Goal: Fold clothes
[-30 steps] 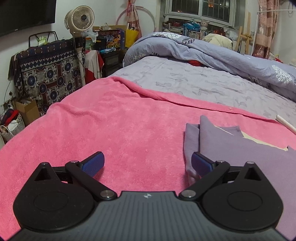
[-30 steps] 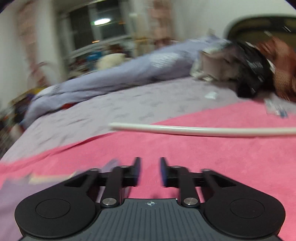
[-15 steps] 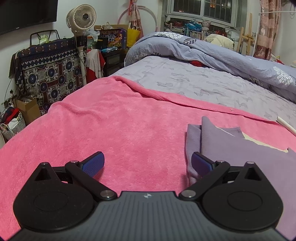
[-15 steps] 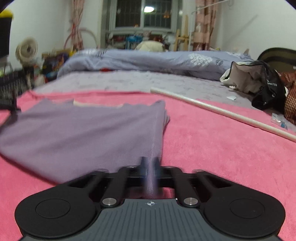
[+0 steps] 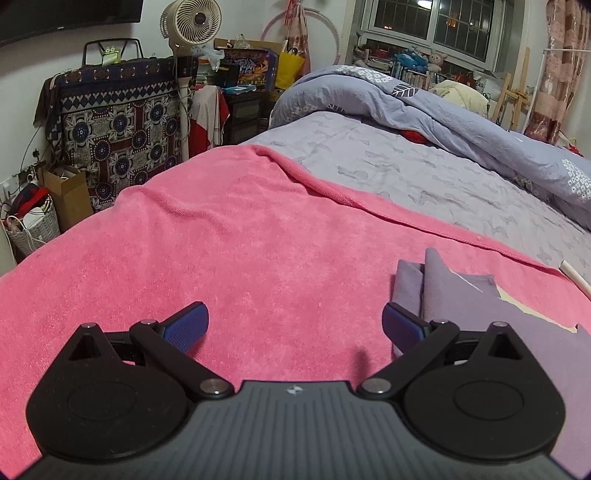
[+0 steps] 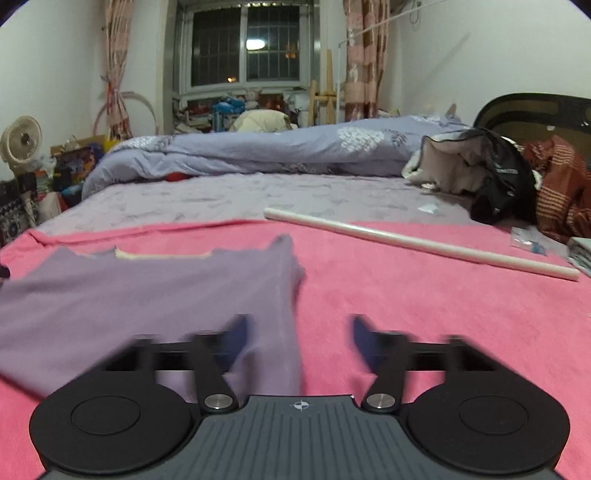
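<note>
A purple top (image 6: 147, 291) with a cream neckline lies flat on the pink towel (image 6: 424, 302). Its right edge runs between the blurred fingers of my right gripper (image 6: 299, 332), whose jaws are opening; the pads do not press on the cloth. In the left wrist view the same top (image 5: 517, 325) lies at the right, its folded left edge beside the right fingertip (image 5: 400, 326). My left gripper (image 5: 293, 325) stands wide open low over bare pink towel (image 5: 240, 240), with nothing between its fingers.
A long white tube (image 6: 417, 243) lies across the towel at the back right. Beyond are the grey sheet (image 6: 221, 199), a rolled blue duvet (image 6: 277, 151) and a heap of bags and clothes (image 6: 498, 177). Left of the bed stand a fan (image 5: 192, 22) and a patterned cloth-covered rack (image 5: 122, 129).
My right gripper swung left from the tube to the top's right edge, shut there, and has now opened. The left gripper stayed open and in place.
</note>
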Demonstrator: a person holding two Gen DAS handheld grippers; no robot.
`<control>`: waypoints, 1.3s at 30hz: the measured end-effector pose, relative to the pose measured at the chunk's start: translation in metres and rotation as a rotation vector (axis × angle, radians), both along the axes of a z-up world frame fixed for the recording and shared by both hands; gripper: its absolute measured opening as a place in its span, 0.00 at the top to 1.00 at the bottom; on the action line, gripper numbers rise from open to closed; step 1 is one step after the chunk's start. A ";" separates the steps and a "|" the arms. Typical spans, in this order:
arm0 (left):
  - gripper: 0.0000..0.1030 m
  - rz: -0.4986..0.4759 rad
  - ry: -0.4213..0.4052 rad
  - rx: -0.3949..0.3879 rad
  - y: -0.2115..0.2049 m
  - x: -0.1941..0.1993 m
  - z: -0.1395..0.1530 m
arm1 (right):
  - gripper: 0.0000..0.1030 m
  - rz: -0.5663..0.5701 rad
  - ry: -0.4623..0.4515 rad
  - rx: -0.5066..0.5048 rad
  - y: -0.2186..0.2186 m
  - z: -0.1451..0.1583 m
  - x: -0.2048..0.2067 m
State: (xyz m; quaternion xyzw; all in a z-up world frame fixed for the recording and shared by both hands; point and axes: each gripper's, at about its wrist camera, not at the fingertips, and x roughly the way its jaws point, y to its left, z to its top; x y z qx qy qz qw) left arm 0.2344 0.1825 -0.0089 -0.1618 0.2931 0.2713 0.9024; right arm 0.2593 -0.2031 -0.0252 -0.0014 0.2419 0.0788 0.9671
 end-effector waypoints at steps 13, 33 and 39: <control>0.02 0.018 -0.012 -0.031 0.007 -0.007 0.003 | 0.89 -0.206 0.010 0.137 -0.042 0.005 0.026; 0.02 -0.007 0.018 -0.006 0.001 -0.001 0.000 | 0.92 -0.117 0.169 0.137 0.003 -0.017 0.132; 0.02 0.007 0.017 -0.035 0.007 -0.003 -0.001 | 0.71 -0.223 0.235 0.325 -0.040 -0.021 0.142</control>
